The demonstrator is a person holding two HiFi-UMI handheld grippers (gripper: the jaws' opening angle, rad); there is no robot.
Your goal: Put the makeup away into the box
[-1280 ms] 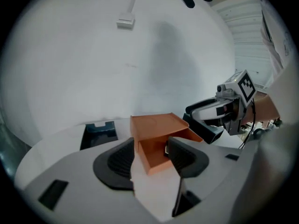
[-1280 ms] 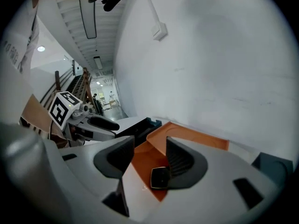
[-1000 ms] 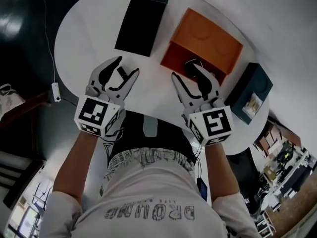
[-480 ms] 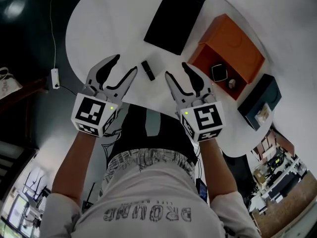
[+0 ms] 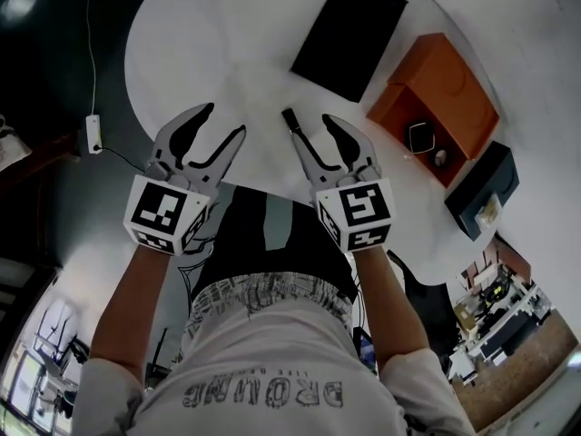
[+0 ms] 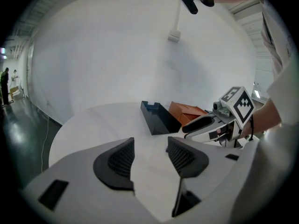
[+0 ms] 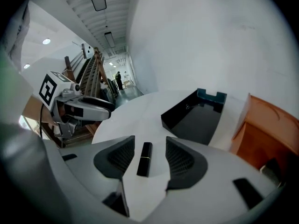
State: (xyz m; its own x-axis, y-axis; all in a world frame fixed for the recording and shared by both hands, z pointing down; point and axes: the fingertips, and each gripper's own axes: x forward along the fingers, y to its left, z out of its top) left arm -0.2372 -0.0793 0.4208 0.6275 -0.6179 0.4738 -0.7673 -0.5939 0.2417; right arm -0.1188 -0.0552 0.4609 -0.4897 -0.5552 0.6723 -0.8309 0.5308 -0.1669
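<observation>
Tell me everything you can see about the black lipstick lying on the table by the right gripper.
The lipstick is a slim black tube, smooth and slightly glossy, with a thin pale band around it nearer one end. It is closed and lies flat on the white table, its length running along the line of the right gripper. That gripper's open jaws stand on either side of it without touching. Only the table touches it.

left tongs: jaws apart | right tongs: jaws apart | both angled down
</observation>
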